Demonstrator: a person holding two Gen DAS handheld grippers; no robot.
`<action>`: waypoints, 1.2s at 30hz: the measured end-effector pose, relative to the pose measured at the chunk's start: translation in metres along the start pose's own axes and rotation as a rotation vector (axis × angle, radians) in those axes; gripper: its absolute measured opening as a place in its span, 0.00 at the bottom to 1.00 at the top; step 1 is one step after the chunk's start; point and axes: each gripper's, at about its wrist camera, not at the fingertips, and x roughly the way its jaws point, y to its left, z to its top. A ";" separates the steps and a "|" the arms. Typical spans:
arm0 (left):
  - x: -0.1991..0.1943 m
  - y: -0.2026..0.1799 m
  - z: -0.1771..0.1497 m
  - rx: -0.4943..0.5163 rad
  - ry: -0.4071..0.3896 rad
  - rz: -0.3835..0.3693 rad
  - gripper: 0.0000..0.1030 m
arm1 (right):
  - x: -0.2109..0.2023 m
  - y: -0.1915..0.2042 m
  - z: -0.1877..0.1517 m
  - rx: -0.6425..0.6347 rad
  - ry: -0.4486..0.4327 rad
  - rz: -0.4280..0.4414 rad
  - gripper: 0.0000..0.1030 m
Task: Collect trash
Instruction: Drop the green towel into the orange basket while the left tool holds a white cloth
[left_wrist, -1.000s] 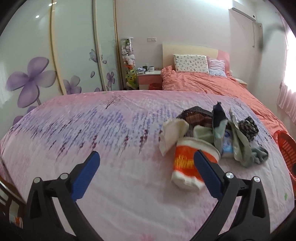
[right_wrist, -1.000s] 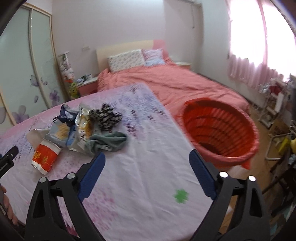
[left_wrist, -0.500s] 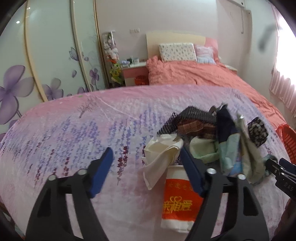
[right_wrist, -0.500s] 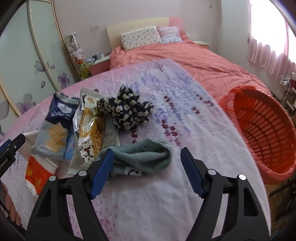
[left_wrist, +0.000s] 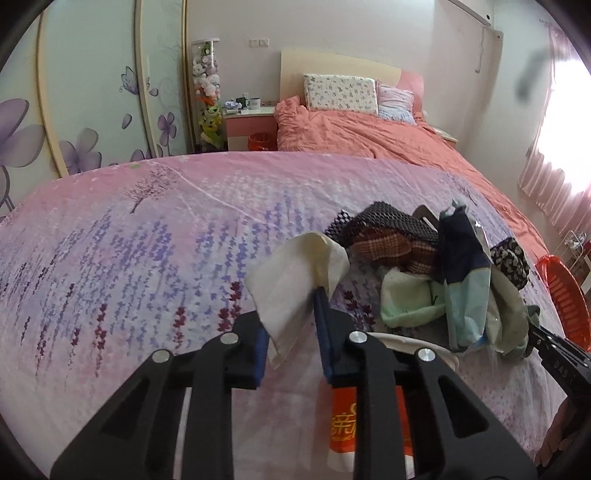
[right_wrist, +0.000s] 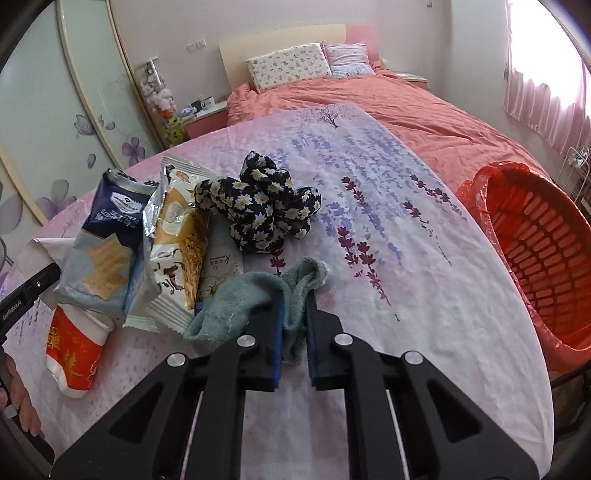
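Teal sock (right_wrist: 236, 306) was pinched by right gripper (right_wrist: 294, 332); left gripper (left_wrist: 291, 332) was closing on tissue (left_wrist: 295, 284), both presumably bound for basket (right_wrist: 535, 251), far right.

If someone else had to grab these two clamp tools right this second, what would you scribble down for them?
Left gripper: jaws closing on the white tissue, which lies between them on the bedsheet.
Right gripper: shut on the teal sock, not lifted yet.
Pile on the sheet: paper cup on its side, cracker bag, yellow snack bag, floral cloth.
Red basket stands off the bed's right edge; nothing visible inside.
Done: nothing binned so far.
Left: carry the wrappers, cup and tissue to the basket. The sock looks like clothing, so check whether it belongs there.
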 end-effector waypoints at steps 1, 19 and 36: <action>-0.003 0.002 0.001 -0.005 -0.005 0.002 0.22 | -0.003 0.000 -0.001 -0.003 -0.006 0.001 0.09; -0.083 -0.027 0.021 0.015 -0.149 -0.022 0.22 | -0.070 -0.024 0.013 -0.003 -0.188 -0.014 0.09; -0.120 -0.156 0.022 0.124 -0.190 -0.225 0.22 | -0.109 -0.096 0.018 0.094 -0.310 -0.136 0.09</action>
